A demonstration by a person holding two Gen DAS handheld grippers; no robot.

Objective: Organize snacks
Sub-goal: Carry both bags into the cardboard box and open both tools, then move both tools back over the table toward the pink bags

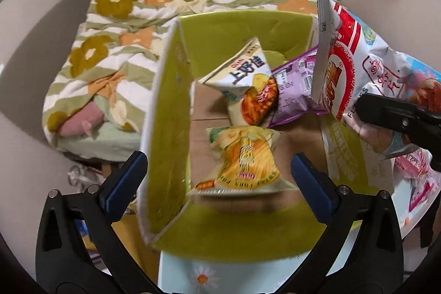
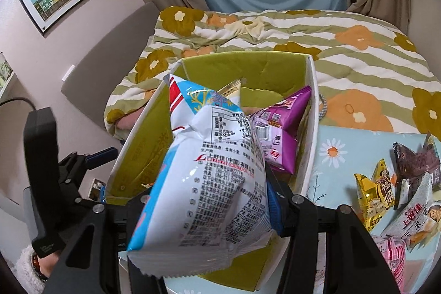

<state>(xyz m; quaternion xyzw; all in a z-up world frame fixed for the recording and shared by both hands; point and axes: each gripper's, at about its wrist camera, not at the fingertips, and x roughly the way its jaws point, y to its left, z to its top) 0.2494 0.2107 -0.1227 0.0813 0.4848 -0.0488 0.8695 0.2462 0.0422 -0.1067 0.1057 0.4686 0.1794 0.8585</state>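
Observation:
A green-lined cardboard box (image 1: 168, 128) stands open on the table. A blurred yellow chip bag (image 1: 242, 164) is inside it, between the wide-apart fingers of my left gripper (image 1: 220, 181), and neither pad touches the bag. Deeper in the box lie a white chip bag (image 1: 245, 79) and a purple bag (image 1: 295, 84). My right gripper (image 2: 206, 205) is shut on a large white, red and blue snack bag (image 2: 209, 178), held over the box (image 2: 264, 70) near its right wall. The same large bag (image 1: 352, 68) shows at the right of the left wrist view.
Several more snack bags (image 2: 408, 183) lie on the daisy-print tablecloth (image 2: 330, 153) to the right of the box. Behind the box is a bed with a flowered striped quilt (image 2: 275, 29). A hand in a fuzzy sleeve (image 2: 27, 263) holds the left gripper's handle.

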